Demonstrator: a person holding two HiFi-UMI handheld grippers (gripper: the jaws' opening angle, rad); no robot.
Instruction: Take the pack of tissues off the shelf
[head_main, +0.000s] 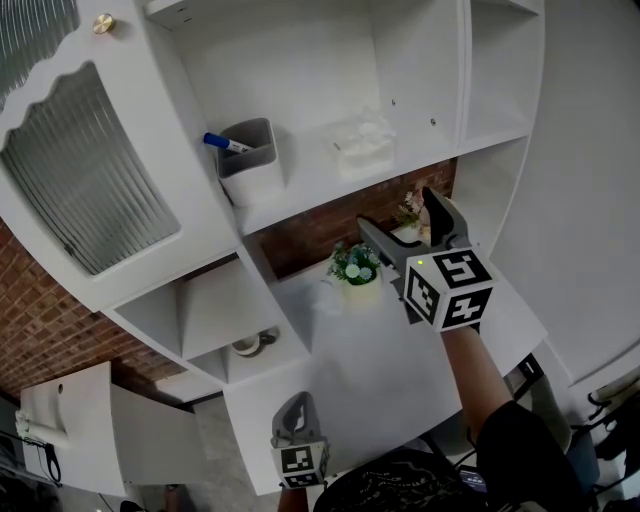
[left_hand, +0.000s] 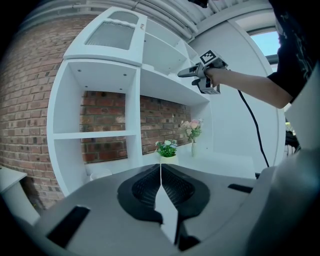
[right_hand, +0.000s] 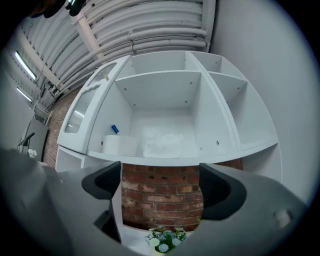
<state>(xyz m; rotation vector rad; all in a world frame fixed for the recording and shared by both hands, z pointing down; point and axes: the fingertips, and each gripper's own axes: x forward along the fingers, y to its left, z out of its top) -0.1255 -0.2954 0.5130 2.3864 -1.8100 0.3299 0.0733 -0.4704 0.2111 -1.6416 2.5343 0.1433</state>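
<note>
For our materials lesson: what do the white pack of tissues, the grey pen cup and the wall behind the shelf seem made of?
White pack of tissues: probably thin plastic film, from its crinkled, slightly shiny surface.
Grey pen cup: likely matte plastic, smooth and evenly coloured.
Wall behind the shelf: red brick, rough, with pale mortar lines.

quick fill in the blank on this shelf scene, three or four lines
The pack of tissues lies on the shelf beside a grey cup holding a ____ marker.
The right gripper holds its jaws ____, with nothing between them.
The left gripper holds its jaws ____.
The wall behind the potted flowers is ____.
Missing: blue; open; shut; brick.
</note>
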